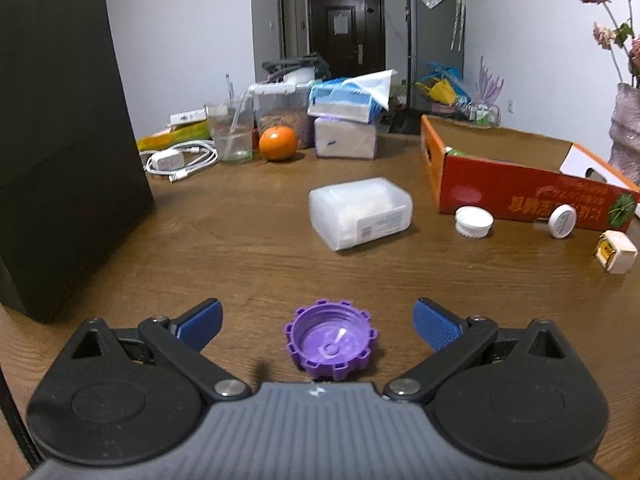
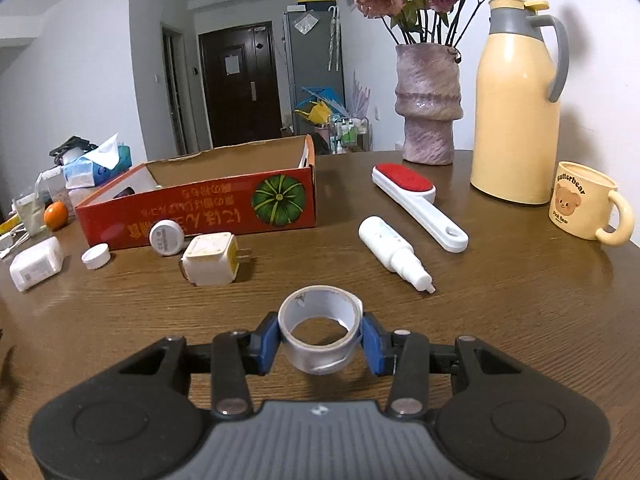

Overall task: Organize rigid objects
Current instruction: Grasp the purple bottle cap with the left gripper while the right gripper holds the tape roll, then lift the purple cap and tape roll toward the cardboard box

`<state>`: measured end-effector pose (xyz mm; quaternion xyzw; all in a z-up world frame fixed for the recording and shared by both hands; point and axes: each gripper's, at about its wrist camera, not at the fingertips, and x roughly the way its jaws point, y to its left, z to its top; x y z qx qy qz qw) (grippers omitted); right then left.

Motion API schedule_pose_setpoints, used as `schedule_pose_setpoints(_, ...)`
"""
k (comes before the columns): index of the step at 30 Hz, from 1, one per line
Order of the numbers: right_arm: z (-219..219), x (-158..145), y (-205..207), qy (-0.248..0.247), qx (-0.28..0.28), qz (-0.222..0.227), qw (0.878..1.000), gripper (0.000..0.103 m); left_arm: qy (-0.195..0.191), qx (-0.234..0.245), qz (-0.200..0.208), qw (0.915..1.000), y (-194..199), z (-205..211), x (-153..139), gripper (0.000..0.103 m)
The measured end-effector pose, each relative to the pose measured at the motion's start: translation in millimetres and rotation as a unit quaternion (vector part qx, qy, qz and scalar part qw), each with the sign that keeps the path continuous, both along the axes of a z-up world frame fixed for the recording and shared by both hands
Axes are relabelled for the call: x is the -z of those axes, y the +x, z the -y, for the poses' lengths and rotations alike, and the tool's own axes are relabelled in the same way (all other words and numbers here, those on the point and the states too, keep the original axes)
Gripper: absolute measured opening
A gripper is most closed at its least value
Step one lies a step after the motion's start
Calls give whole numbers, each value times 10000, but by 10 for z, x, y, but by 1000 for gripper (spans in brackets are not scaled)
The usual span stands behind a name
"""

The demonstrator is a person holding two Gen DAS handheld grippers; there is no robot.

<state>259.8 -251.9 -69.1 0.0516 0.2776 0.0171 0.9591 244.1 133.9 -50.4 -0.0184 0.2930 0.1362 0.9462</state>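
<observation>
right gripper: blue pads pressed on both sides of the tape roll, clamped on it; roll stands with its hole facing the camera, bottom edge at the wooden table
left gripper: jaws wide apart, nothing touching the pads; purple cap lies open side up on the table between them, clear of both
white charger: 11 o'clock from the tape roll, prongs pointing right, near the box front
spray bottle: 1 o'clock from the roll, lying flat, nozzle toward the camera
round white disc: just left of the charger, leaning on the box front
white screw cap: further left, on the table, near the box's front left corner
translucent white box: 12 o'clock from the purple cap, mid-table, lying on its side, well apart from the cap
red cardboard box: open top, pumpkin print on the front, 11 o'clock beyond the charger; contents mostly hidden
lint brush: 1 o'clock, red pad end away from the camera, just beyond the spray bottle
mug: 2 o'clock, right table edge, upright
yellow thermos jug: behind the mug, upright
vase: 1 o'clock, far edge, dried roses in it
orange: far left clutter, beside a glass jar and tissue packs
black bag: 10 o'clock in the left wrist view, upright on the table
</observation>
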Motion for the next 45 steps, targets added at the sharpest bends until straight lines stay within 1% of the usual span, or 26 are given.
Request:
schedule_pose_setpoints(5, -19, -1, -16, -47, -23, 62, 10000, 42, -157, -87, -248, 9995, 85, -82, 96, 103)
schedule_pose_setpoints(12, -51, 10, -29, -91, -68, 80, 9999, 42, -300, -157, -468, 9983, 162, -147, 185, 103)
schedule_pose_setpoints(14, -58, 14, -32, -97, -72, 82, 9999, 42, -290, -148, -519, 9981, 174, -146, 200, 103)
schedule_pose_setpoints(17, -58, 15, -33, -95, -70, 87, 9999, 42, -159, -139, -488, 9986, 165, -109, 194, 103)
schedule_pose_setpoints(19, -60, 18, -31, -89, -71, 90, 9999, 42, -163, -113, -487, 9986, 165, -104, 193, 98)
schedule_pose_setpoints(21, -59, 17, -32, -92, -71, 90, 9999, 42, -192, -114, -518, 9984, 167, -110, 200, 90)
schedule_pose_setpoints(22, -59, 17, -32, -92, -74, 91, 9999, 42, -221, -118, -544, 9982, 170, -117, 206, 89)
schedule_pose_setpoints(24, -59, 19, -32, -94, -78, 92, 9999, 42, -293, -88, -574, 9979, 181, -132, 211, 80)
schedule_pose_setpoints(25, -59, 19, -32, -94, -77, 92, 9999, 42, -317, -71, -557, 9979, 178, -136, 206, 78)
schedule_pose_setpoints(26, -59, 20, -32, -91, -77, 90, 9999, 42, -315, -62, -535, 9981, 174, -134, 203, 72)
schedule_pose_setpoints(27, -60, 20, -33, -92, -77, 90, 9999, 42, -316, -45, -520, 9981, 170, -130, 200, 63)
schedule_pose_setpoints(28, -60, 20, -33, -93, -76, 92, 9999, 42, -323, -21, -500, 9982, 165, -125, 196, 58)
schedule_pose_setpoints(29, -60, 20, -33, -92, -77, 94, 9999, 42, -329, 7, -469, 9984, 158, -118, 189, 56)
schedule_pose_setpoints(31, -61, 20, -32, -95, -80, 93, 9999, 42, -358, 65, -392, 9986, 137, -98, 172, 56)
schedule_pose_setpoints(36, -72, 22, -35, -97, -83, 94, 9999, 42, -246, 203, -153, 9994, 80, 11, 99, 55)
schedule_pose_setpoints(45, -88, -3, -47, -100, -150, 122, 9998, 42, -224, 388, 31, 9990, 32, 149, 10, 55)
